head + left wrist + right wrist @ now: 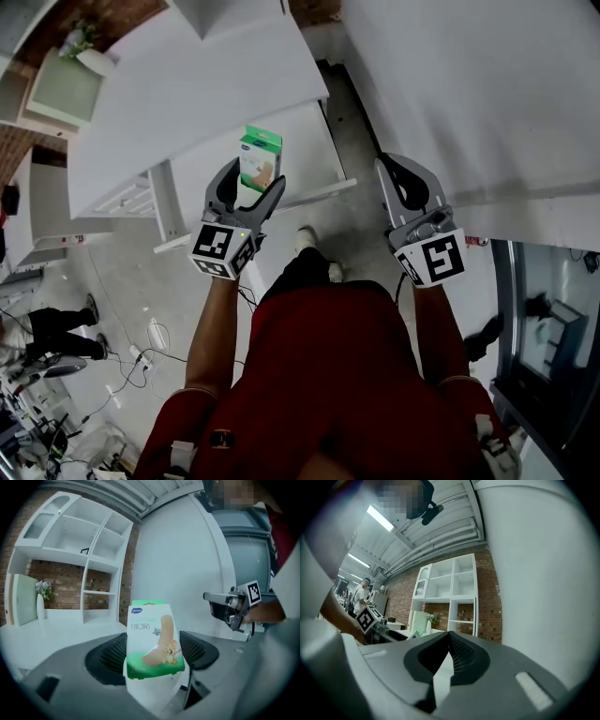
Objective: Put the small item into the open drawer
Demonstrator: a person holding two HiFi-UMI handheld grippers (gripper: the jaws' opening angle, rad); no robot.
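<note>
A small green and white box of plasters (260, 155) is clamped upright between the jaws of my left gripper (255, 178), held in the air in front of me. The left gripper view shows the box (151, 639) filling the gap of that gripper (152, 654), cartoon print facing the camera. My right gripper (405, 173) hangs to the right at about the same height, shut with nothing in it; its jaws meet in the right gripper view (449, 639). A white panel (309, 141) juts out under the white desktop (187, 84), below the box; I cannot tell whether it is the drawer.
A white wall (469, 84) runs along the right. White open shelving (89, 573) stands against a brick wall, with a vase of flowers (43, 597) on the desktop. Cables (141, 356) lie on the floor at lower left, near another person's legs (56, 333).
</note>
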